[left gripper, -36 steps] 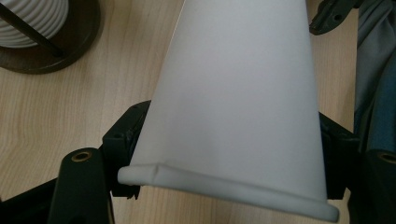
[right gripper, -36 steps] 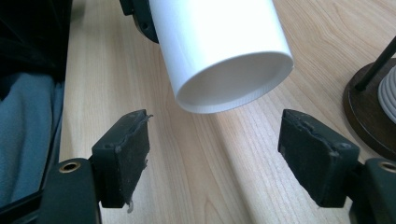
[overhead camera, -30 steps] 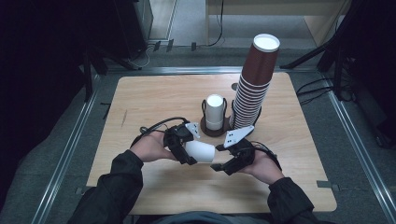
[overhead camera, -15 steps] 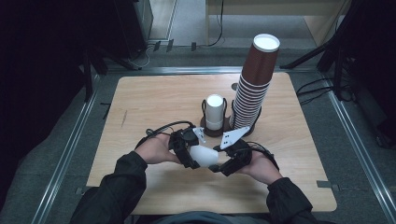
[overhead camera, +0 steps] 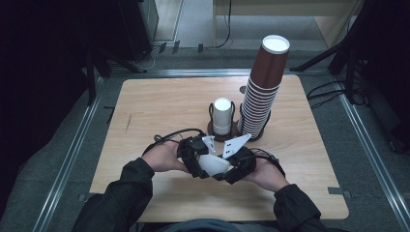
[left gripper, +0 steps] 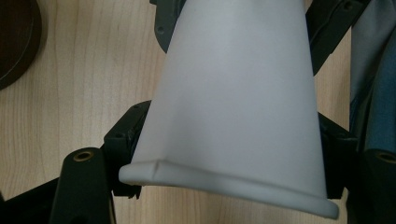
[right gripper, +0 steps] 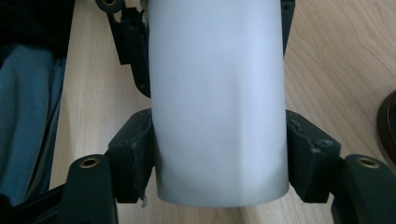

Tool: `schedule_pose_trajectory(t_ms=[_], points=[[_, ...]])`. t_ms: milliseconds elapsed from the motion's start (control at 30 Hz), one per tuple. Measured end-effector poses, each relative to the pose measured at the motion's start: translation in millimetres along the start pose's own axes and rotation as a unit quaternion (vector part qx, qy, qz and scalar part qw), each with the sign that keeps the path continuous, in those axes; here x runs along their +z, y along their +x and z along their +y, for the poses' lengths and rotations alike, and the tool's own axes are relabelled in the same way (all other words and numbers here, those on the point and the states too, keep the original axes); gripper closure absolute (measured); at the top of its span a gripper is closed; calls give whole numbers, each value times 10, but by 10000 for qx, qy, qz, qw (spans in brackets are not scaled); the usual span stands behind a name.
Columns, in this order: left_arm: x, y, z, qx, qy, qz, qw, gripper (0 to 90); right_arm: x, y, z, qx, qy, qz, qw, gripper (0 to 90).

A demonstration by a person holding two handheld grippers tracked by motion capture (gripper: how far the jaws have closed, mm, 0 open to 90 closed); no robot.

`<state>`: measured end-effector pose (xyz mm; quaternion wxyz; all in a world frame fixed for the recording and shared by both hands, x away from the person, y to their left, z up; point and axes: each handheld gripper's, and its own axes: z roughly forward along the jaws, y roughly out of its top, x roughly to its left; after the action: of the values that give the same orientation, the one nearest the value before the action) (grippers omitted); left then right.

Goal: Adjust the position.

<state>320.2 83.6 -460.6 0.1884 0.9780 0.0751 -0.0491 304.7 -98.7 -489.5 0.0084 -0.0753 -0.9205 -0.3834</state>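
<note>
A white paper cup (overhead camera: pixel 212 165) lies on its side just above the wooden table (overhead camera: pixel 159 106), held between both hands near the front edge. My left gripper (overhead camera: pixel 197 160) is shut on its wide rim end, and the rim is creased where the jaws squeeze it. In the left gripper view the cup (left gripper: pixel 233 93) tapers away from my left gripper (left gripper: pixel 231 144). My right gripper (overhead camera: pixel 233 169) is shut on the narrow base end. The cup (right gripper: pixel 217 93) sits in the right gripper view with my right gripper (right gripper: pixel 217 154) pressing both its sides.
Behind the hands another white cup (overhead camera: pixel 222 116) stands upright in a dark round holder. To its right rises a tall leaning stack of brown cups (overhead camera: pixel 263 92). The dark holder base (left gripper: pixel 14 42) shows at the left gripper view's corner. A metal frame borders the table.
The left gripper carried the white cup to the right and slightly toward the front edge. The two hands drew together, and both grippers now clamp the cup from opposite ends.
</note>
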Motion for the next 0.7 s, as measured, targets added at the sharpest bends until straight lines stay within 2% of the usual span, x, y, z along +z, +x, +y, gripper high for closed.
schedule_pose_trajectory(t_ms=[100, 200, 267, 300, 467, 700], points=[[-9, -6, -9, 55, -16, -13, 10000, 256, 0, 16, 13, -56, 23, 31, 10000, 347], [-39, -13, -24, 53, -169, -2, 9998, 219, -13, 15, 16, -48, -15, 71, 10000, 344], [-54, -15, -30, 45, -247, 26, 9997, 152, -23, 10, 10, -75, -45, 23, 10000, 344], [-83, -1, -45, -46, -358, 100, 9993, 119, -28, 6, 4, -68, -49, 22, 10000, 344], [-158, 38, -113, -225, -681, 125, 9973, 24, -69, -21, -25, -86, -169, -34, 9998, 342], [-222, 37, -189, -358, -1018, 161, 9940, 16, -143, -57, -62, 69, -431, -44, 9990, 340]])
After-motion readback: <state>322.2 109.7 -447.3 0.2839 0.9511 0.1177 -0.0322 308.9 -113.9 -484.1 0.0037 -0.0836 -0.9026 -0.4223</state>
